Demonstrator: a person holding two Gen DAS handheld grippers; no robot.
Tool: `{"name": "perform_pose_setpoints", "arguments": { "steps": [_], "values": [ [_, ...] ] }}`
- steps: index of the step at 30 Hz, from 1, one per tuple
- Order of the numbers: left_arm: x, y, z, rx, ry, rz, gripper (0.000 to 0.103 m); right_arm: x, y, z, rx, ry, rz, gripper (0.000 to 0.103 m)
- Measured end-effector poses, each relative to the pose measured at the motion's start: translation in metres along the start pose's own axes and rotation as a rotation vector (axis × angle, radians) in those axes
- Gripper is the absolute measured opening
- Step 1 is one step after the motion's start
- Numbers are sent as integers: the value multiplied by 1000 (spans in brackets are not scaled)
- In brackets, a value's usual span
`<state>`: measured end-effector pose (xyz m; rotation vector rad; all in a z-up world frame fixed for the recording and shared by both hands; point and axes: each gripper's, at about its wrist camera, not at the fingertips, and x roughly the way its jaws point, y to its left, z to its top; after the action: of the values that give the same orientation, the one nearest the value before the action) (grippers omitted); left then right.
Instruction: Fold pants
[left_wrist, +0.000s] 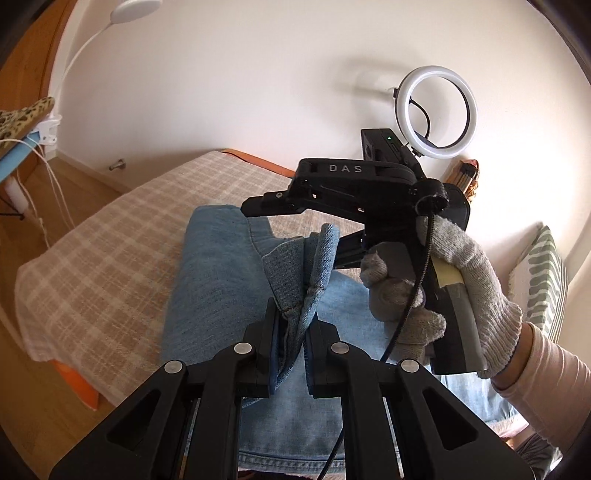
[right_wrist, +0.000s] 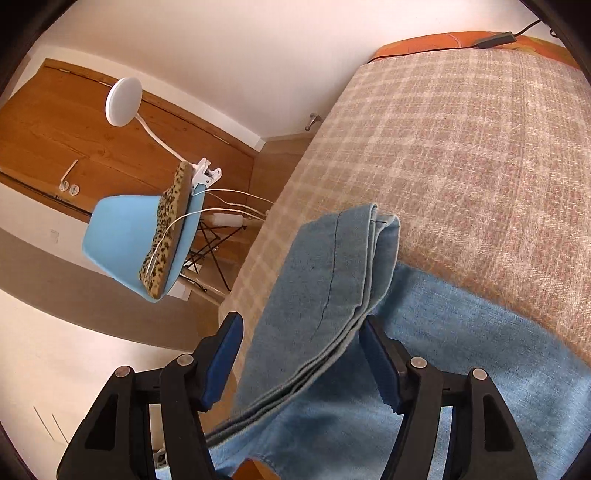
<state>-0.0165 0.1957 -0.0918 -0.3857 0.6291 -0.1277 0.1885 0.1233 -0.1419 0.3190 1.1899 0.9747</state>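
Light blue denim pants (left_wrist: 218, 280) lie folded on a bed with a beige plaid cover (left_wrist: 110, 243). My left gripper (left_wrist: 293, 317) is shut on a raised fold of the pants' edge (left_wrist: 295, 273). My right gripper (right_wrist: 301, 332) is open, its blue-padded fingers (right_wrist: 225, 354) either side of a stacked layer of pant edges (right_wrist: 325, 288) without pinching them. In the left wrist view the right gripper body (left_wrist: 354, 192), held by a gloved hand (left_wrist: 454, 288), hovers over the pants at right.
A ring light (left_wrist: 437, 112) stands by the wall behind. A blue chair (right_wrist: 125, 236) with a leopard cushion and a clamp lamp (right_wrist: 123, 96) stands off the bed's left side. A striped pillow (left_wrist: 543, 280) lies at far right. Wooden floor lies beside the bed.
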Motion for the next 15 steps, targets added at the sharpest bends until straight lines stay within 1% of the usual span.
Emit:
{"name": "perform_pose_setpoints", "arguments": {
  "steps": [2, 5, 7, 8, 9, 10, 11, 15],
  "values": [
    [1, -2, -2, 0, 9, -7, 9, 7, 1, 8, 9, -4, -10, 69],
    [1, -2, -4, -19, 22, -28, 9, 15, -7, 18, 23, -5, -22, 61],
    [-1, -4, -4, -13, 19, -30, 9, 23, -9, 21, 31, 3, -39, 51],
    [-2, -4, -3, -10, 16, -30, 9, 27, -10, 22, 34, 12, -43, 40],
    [-3, -4, -3, -9, 12, -29, 9, 25, -14, 21, 38, 15, -39, 32],
    [-3, -4, -2, -8, 10, -27, 9, 26, -15, 20, 41, 9, -39, 28],
    [-4, -3, -2, -9, 9, -24, 9, 25, -15, 19, 36, 0, -48, 20],
    [-2, -2, -4, -12, 19, -29, 9, 5, -13, 13, 1, -54, -87, 11]
  ]
}}
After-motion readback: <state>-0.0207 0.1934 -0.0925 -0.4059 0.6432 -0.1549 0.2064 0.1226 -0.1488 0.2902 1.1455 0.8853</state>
